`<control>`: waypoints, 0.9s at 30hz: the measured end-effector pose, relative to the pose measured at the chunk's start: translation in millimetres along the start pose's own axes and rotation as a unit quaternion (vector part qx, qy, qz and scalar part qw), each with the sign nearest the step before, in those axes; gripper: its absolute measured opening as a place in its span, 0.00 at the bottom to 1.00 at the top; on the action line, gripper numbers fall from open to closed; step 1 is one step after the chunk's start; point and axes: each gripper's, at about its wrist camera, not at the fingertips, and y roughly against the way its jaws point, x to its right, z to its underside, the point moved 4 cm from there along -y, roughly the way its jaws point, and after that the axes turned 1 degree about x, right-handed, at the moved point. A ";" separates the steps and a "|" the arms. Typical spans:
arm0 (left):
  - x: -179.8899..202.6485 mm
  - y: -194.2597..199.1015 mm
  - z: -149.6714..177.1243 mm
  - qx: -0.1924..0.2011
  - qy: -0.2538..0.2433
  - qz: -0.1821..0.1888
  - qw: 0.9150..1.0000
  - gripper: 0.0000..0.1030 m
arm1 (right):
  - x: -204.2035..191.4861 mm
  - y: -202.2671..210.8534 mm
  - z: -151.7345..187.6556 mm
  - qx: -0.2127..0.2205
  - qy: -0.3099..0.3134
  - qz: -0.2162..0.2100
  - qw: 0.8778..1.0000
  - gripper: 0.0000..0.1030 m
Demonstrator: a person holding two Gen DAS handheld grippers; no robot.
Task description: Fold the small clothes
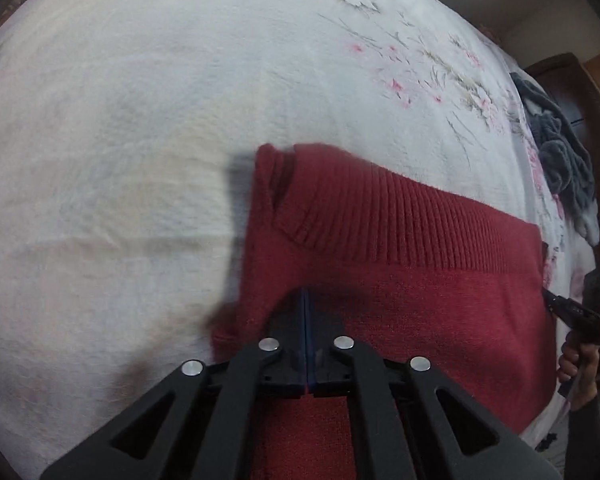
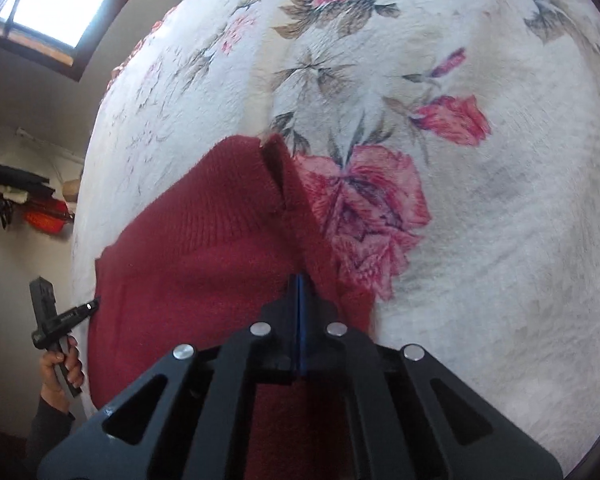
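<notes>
A dark red knitted sweater [image 1: 400, 264] with a ribbed band hangs stretched above a white floral bedspread [image 1: 140, 120]. My left gripper [image 1: 306, 294] is shut on the sweater's left edge, its jaws pressed together on the cloth. In the right wrist view the same red sweater [image 2: 204, 240] spreads to the left, and my right gripper [image 2: 299, 280] is shut on its right edge. Each view shows the other gripper at the sweater's far side, held by a hand [image 1: 580, 364] in a dark sleeve. The cloth folds over near each grip.
A heap of dark grey clothes [image 1: 560, 144] lies on the bed's far right. Dark wooden furniture [image 1: 572, 80] stands beyond it. In the right wrist view a window [image 2: 56, 4] and a wall shelf with items [image 2: 24, 196] lie left of the bed.
</notes>
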 end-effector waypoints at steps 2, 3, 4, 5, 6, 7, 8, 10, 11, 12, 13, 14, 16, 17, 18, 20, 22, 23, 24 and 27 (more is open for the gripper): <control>13.2 30.9 9.7 0.025 -0.016 0.033 0.999 0.04 | -16.8 18.0 10.9 0.013 0.011 -0.029 0.999 0.08; 21.3 47.0 18.6 0.033 -0.024 0.058 0.997 0.04 | -25.9 26.9 20.8 0.013 0.022 -0.044 0.999 0.08; 29.3 60.6 32.5 0.038 -0.033 0.086 0.995 0.04 | -33.0 32.3 33.0 0.009 0.035 -0.054 0.998 0.08; 34.5 68.6 47.4 0.036 -0.037 0.110 0.993 0.04 | -38.1 33.9 47.3 0.002 0.045 -0.062 0.997 0.08; 35.6 69.3 61.9 0.030 -0.035 0.120 0.992 0.08 | -39.4 31.6 61.8 -0.010 0.049 -0.068 0.996 0.08; 32.9 62.3 75.3 0.020 -0.034 0.106 0.994 0.08 | -37.4 26.1 75.4 -0.022 0.053 -0.060 0.997 0.03; 24.5 49.6 87.8 0.008 -0.034 0.068 0.997 0.08 | -32.2 20.4 85.4 -0.024 0.055 -0.045 0.997 0.00; 4.6 33.4 106.7 -0.002 -0.011 0.049 0.999 0.03 | -21.6 17.6 91.2 -0.019 0.029 -0.053 0.998 0.00; -1.8 38.5 109.6 0.007 0.003 0.052 0.999 0.03 | -21.0 21.4 91.2 -0.017 0.018 -0.053 0.998 0.00; -5.4 48.1 110.8 0.020 0.013 0.057 0.998 0.02 | -24.1 30.2 92.1 -0.010 0.010 -0.050 0.999 0.03; -2.4 66.3 115.3 0.038 0.019 0.083 0.996 0.03 | -29.3 39.8 94.5 -0.003 0.007 -0.055 0.998 0.13; 3.4 84.1 122.5 0.053 0.017 0.113 0.992 0.07 | -35.5 48.9 98.9 0.001 0.008 -0.064 0.998 0.15; 17.6 103.0 141.4 0.057 -0.001 0.157 0.986 0.09 | -43.9 61.9 118.1 -0.001 0.026 -0.069 0.997 0.16; 24.8 103.0 153.6 0.047 -0.017 0.163 0.985 0.10 | -43.3 61.2 127.1 -0.009 0.031 -0.065 0.997 0.16; 29.3 96.2 165.9 0.030 -0.031 0.158 0.986 0.10 | -39.4 55.9 139.0 -0.024 0.035 -0.057 0.997 0.16; 27.2 68.9 186.6 -0.004 -0.037 0.114 0.993 0.10 | -25.2 43.6 154.5 -0.042 0.034 -0.032 0.998 0.05; 11.6 48.9 201.5 -0.019 -0.025 0.096 0.995 0.07 | -12.0 41.9 160.8 -0.042 0.013 -0.034 0.998 0.00; 4.5 47.3 203.7 -0.016 -0.016 0.101 0.995 0.02 | -9.0 46.6 159.6 -0.037 -0.002 -0.038 0.999 0.00; -1.8 49.6 205.1 -0.013 0.000 0.115 0.993 0.02 | -8.4 53.0 158.3 -0.029 -0.006 -0.027 0.999 0.00; -9.4 63.1 209.3 0.004 0.024 0.128 0.992 0.04 | -26.6 77.3 164.1 -0.004 0.028 0.043 0.999 0.08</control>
